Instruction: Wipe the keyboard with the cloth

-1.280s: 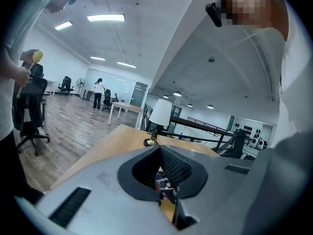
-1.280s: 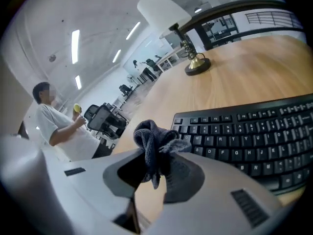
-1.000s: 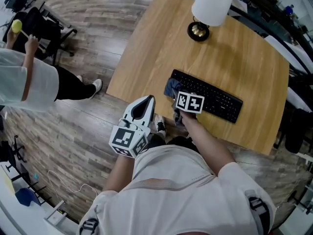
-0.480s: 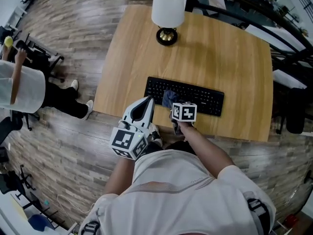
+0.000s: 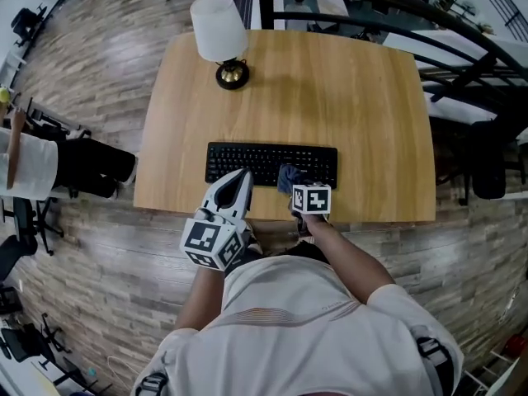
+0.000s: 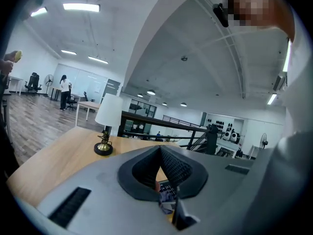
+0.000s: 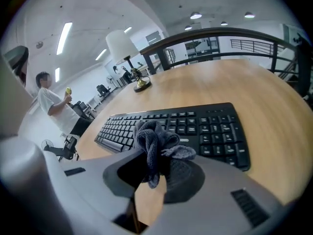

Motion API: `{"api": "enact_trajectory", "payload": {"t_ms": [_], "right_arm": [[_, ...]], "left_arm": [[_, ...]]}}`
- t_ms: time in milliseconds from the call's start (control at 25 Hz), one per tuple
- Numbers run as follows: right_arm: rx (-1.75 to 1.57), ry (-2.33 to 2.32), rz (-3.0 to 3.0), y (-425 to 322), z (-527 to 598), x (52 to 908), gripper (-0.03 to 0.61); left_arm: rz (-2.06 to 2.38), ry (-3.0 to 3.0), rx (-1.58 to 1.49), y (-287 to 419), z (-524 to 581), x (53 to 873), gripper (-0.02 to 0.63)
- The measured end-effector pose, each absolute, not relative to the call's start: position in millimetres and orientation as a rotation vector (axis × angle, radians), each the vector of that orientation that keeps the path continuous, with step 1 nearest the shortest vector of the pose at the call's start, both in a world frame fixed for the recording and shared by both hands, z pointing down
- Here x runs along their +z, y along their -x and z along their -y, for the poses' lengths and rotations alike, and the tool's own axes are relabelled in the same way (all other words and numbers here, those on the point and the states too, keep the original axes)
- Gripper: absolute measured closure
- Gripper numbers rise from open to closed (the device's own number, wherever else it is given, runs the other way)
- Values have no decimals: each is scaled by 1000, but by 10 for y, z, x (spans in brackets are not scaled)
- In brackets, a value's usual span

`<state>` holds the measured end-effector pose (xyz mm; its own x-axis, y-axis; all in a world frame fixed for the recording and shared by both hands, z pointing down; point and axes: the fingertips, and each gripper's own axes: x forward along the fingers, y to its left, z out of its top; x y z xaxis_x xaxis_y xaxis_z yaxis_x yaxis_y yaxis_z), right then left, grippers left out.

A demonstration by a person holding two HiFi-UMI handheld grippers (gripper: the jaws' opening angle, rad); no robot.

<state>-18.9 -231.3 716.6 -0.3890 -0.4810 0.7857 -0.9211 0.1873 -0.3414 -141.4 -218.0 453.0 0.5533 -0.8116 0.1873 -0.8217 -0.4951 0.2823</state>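
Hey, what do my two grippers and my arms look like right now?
The left gripper and right gripper have smooth pale grey shells and dark, textured fingers. Each carries a white cube with black square markers. No cables show. Your shirt is white and short-sleeved.

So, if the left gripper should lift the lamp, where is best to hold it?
Probably take the lamp by its thin stem, between white shade and brass base, coming level from the near side. The shade is wide and the base flat and round, so neither likely fits the jaws.
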Motion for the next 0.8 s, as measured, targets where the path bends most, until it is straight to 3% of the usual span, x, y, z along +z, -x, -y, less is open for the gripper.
{"api": "enact_trajectory", "payload": {"t_ms": [800], "right_arm": [[1133, -1596, 1800, -1756, 2101, 7290, 451]], "left_arm": [[1182, -2553, -22, 328, 2218, 4389, 598]]}}
